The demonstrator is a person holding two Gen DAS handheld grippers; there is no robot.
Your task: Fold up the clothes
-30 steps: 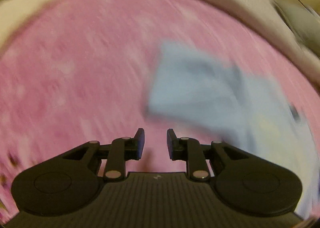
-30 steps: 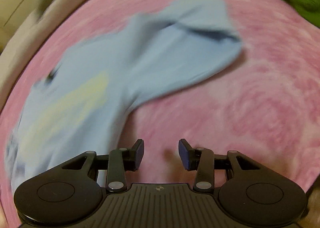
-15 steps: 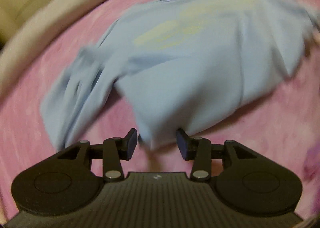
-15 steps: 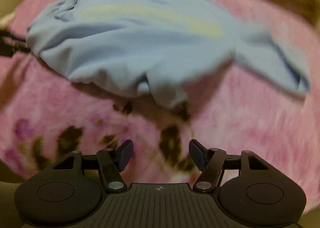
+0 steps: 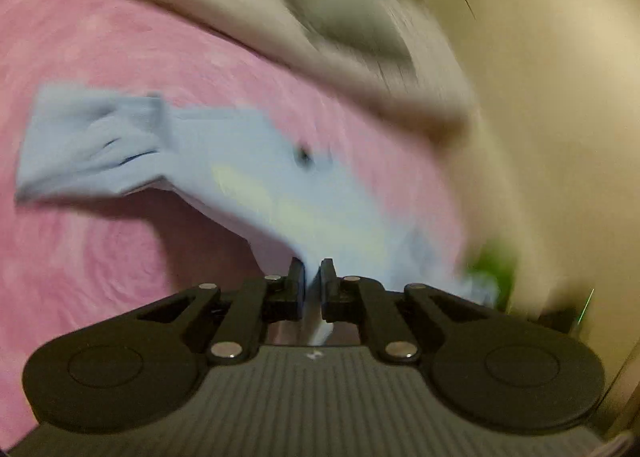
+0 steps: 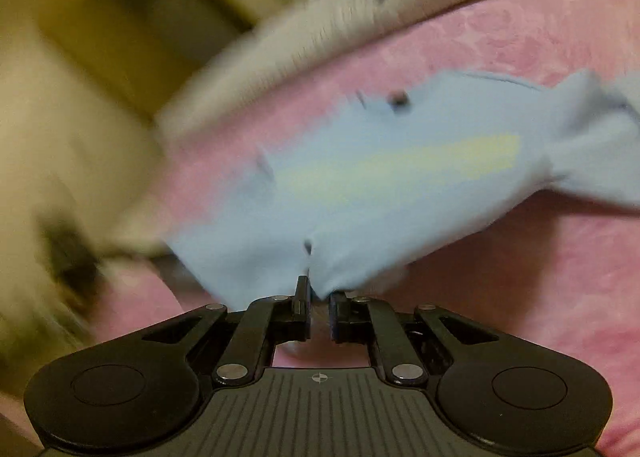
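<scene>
A light blue T-shirt point(image 5: 248, 161) with a pale yellow print lies on the pink bedspread point(image 5: 100, 257), one sleeve point(image 5: 92, 149) spread to the left. My left gripper point(image 5: 311, 273) is closing on the shirt's near edge, and cloth runs down between its jaws. In the right wrist view the same shirt point(image 6: 380, 161) stretches away, lifted off the bedspread point(image 6: 540, 277) at the near side. My right gripper point(image 6: 319, 289) is closing on its near edge, with the cloth pinched at the fingertips. Both views are blurred by motion.
A whitish blanket point(image 5: 240, 9) with a grey patch point(image 5: 348, 21) lies bunched along the far edge of the bed; it also shows as the blanket point(image 6: 320, 29) in the right wrist view. A green garment point(image 5: 490, 265) sits to the right. Cream walls stand behind.
Both grippers went from open and clear of the shirt to closed on its near edge. The edge has risen off the bedspread, and both views have swung upward.
</scene>
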